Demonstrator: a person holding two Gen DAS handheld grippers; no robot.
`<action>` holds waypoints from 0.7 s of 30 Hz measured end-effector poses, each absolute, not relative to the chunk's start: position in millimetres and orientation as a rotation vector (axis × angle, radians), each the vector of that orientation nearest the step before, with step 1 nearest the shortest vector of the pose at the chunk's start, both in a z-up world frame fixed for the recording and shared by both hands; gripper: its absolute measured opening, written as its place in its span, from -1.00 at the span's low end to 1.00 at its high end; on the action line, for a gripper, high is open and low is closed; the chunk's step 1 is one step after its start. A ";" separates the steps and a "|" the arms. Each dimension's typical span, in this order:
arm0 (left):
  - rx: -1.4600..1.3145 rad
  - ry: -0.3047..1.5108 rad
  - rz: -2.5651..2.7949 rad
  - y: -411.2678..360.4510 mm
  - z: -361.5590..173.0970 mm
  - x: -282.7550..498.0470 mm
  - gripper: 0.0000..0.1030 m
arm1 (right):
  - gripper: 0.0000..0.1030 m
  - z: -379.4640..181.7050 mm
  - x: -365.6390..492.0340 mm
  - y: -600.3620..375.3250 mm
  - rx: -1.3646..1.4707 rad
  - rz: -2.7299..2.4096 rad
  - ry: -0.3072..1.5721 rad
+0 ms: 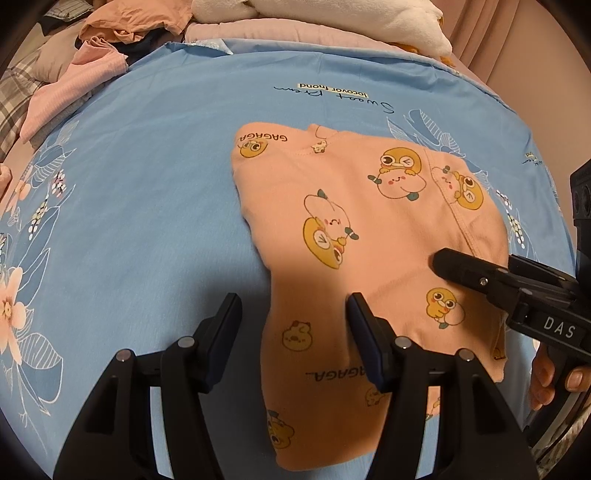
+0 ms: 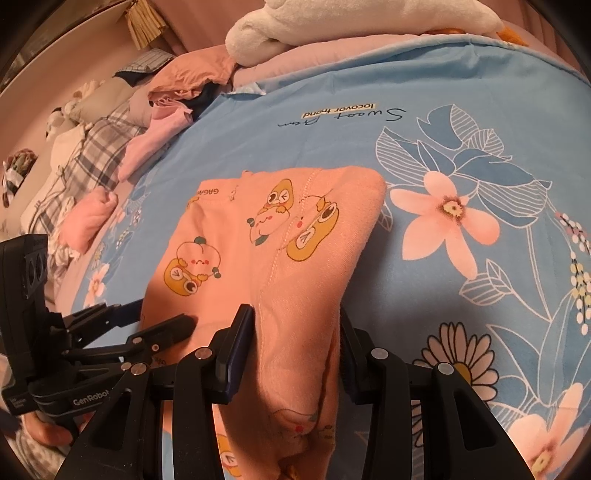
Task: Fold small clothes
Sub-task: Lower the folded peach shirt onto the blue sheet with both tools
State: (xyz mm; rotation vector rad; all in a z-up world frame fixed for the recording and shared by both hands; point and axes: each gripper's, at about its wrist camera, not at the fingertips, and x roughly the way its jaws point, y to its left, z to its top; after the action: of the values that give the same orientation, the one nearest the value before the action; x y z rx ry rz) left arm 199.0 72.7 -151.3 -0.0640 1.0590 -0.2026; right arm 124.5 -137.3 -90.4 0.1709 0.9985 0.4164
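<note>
A small peach garment (image 1: 354, 236) printed with yellow cartoon ducks lies partly folded on the blue floral bedsheet (image 1: 147, 177). It also shows in the right wrist view (image 2: 258, 251). My left gripper (image 1: 293, 306) is open and straddles the garment's near left strip just above the cloth. My right gripper (image 2: 295, 321) is open, its jaws on either side of a raised fold at the garment's near right part. In the left wrist view the right gripper (image 1: 439, 260) reaches in from the right over the cloth.
A heap of pink and peach clothes (image 1: 107, 48) and a plaid blanket (image 2: 85, 155) lie at the far left. White plush bedding (image 1: 332, 14) sits at the far edge. A rolled pink item (image 2: 92, 218) lies left of the garment.
</note>
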 end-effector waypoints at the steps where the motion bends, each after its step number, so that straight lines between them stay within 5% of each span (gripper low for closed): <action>1: -0.062 1.059 -0.202 72.6 -151.1 198.5 0.17 | -0.20 -90.4 124.0 -137.5 0.171 0.416 0.999; 21: -0.069 1.059 -0.195 72.8 -150.2 190.2 0.17 | -0.20 -88.8 120.1 -140.3 0.164 0.401 1.004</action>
State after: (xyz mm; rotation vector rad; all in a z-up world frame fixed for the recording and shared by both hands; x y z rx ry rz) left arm 190.2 72.8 -150.2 -0.0689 1.0594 -0.1953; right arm 120.1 -140.3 -88.8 0.1636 1.0044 0.4010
